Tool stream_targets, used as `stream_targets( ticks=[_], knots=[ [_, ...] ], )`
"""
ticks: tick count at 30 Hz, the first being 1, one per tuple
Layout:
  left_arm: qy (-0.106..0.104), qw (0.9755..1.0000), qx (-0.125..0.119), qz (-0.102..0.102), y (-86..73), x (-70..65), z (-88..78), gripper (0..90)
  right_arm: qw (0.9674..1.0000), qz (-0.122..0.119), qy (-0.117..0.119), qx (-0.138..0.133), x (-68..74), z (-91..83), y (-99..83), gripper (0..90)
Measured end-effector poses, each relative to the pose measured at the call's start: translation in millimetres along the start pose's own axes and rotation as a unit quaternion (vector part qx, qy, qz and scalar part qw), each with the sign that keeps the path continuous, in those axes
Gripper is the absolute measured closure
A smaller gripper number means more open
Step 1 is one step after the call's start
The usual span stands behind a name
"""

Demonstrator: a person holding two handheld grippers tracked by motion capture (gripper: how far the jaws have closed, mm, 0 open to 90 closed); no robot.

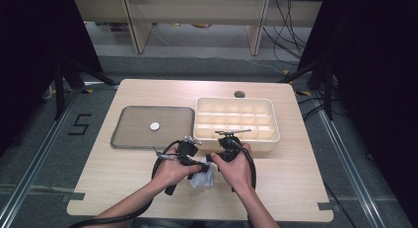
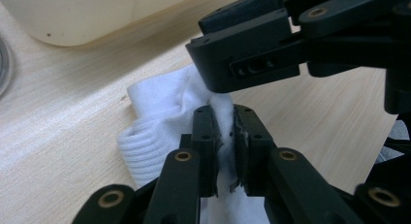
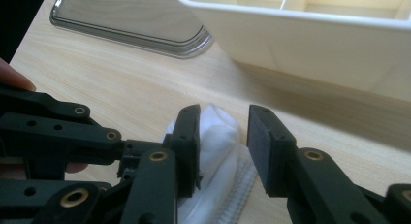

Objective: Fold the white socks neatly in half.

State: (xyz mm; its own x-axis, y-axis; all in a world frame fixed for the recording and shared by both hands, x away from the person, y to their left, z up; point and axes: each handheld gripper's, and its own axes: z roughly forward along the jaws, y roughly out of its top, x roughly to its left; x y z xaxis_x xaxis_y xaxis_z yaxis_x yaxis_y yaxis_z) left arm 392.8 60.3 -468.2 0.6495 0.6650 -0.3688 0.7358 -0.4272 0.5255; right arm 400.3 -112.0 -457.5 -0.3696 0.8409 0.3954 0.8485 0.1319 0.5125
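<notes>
Folding step, by the look of it. White sock (image 2: 160,117) lies at the desk's (image 1: 123,183) 6 o'clock edge. Left tool (image 2: 224,132) pinches its fabric tight. Right tool (image 3: 224,136) gapes, sock between the jaws, untouched. Next: regrip, likely. Tray (image 1: 133,139) at 10 o'clock, divided box (image 1: 268,139) at 1. Beyond: shelving legs, cables.

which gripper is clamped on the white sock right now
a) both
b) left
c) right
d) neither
b: in the left gripper view the left gripper has its fingers pressed onto a fold of the white sock, while the right gripper stands open above it.
</notes>
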Motion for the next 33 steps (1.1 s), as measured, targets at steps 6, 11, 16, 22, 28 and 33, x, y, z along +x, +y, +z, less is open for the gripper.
stream_targets(
  ticks=[6, 11, 16, 22, 28, 33],
  knots=[
    [-0.001, 0.9999, -0.008, -0.011, -0.3, -1.5, 2.8, 79.4, 0.9998, -0.006, 0.0, 0.02, -1.5, 4.4, -0.9, 70.5],
    [-0.006, 1.0, 0.003, 0.0, 1.2, 2.5, 3.6, 78.2, 0.9993, -0.018, 0.01, 0.031, -3.7, 6.7, -0.5, 81.7],
    [-0.017, 0.9994, -0.03, -0.011, 0.4, -2.4, 1.8, 68.5, 0.999, -0.026, 0.008, 0.034, -8.1, 10.8, -1.7, 84.8],
    [-0.024, 0.9981, -0.057, 0.009, -4.7, -13.3, -20.3, 61.5, 0.9993, -0.012, 0.008, 0.034, -10.1, 10.1, -1.1, 84.7],
    [-0.022, 0.9981, -0.047, 0.033, -16.2, -14.5, -23.5, 71.9, 0.9993, -0.01, 0.01, 0.035, -11.6, 9.7, -0.8, 84.7],
    [-0.021, 0.9979, -0.04, 0.045, -19.4, -19.9, -14.3, 76.7, 0.9993, -0.008, 0.007, 0.037, -11.9, 10.8, -1.6, 84.7]
  ],
)
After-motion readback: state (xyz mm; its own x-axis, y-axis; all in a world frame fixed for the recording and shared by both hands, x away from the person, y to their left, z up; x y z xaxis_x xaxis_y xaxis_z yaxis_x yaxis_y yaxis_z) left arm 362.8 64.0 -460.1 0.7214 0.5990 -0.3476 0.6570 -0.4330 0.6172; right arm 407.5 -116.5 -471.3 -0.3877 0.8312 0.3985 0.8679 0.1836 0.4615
